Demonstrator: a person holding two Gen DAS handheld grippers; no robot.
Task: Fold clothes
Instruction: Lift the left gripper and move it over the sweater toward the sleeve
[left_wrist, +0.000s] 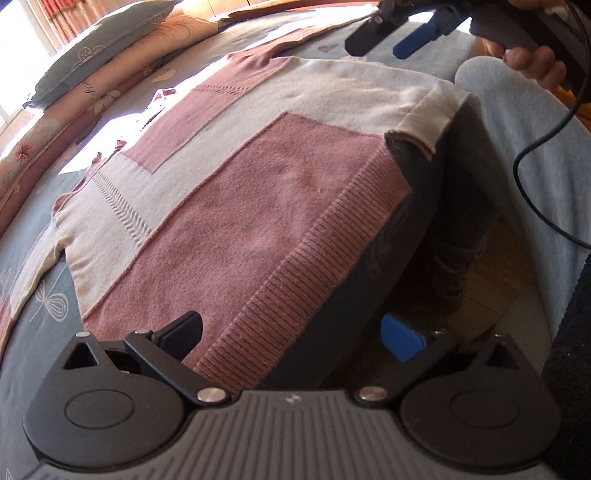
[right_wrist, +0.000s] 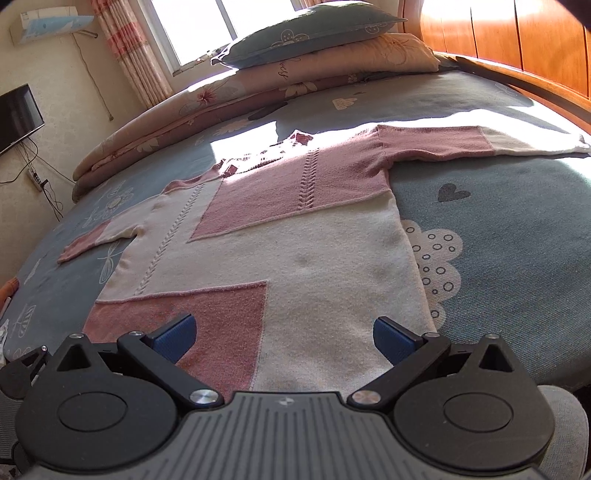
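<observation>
**Sweater spread flat on the bed, both tongs released at its hem**

Sunlit bedroom: a bed (right_wrist: 517, 206) with a blue-grey printed cover fills both views, a wooden headboard (right_wrist: 517, 33) curving along its far right and a stack of pillows (right_wrist: 317, 48) under the window (right_wrist: 207, 22) straight ahead of the right tongs.

A pink-and-cream sweater (right_wrist: 295, 251) lies flat on the cover, hem toward the tongs, collar away. One sleeve reaches out to the right across bare cover; the other, shorter in view, points left. Its ribbed hem hangs over the near edge of the mattress, as the left wrist view shows.

The right tongs (right_wrist: 284, 339) hang just above the hem, fingers spread wide and gripping nothing, the pink lower patch by the left finger and cream knit by the right. Bare cover lies open to the right of them, up to the headboard, and to the left past the short sleeve.

The left tongs (left_wrist: 291, 339) are released too, jaws apart, straddling the hem's ribbed corner (left_wrist: 295, 280) at the mattress edge: one finger over the knit, the blue one off the bed, over the floor. Ahead of them a hand (left_wrist: 532, 59) holds the right tongs' grip.
</observation>
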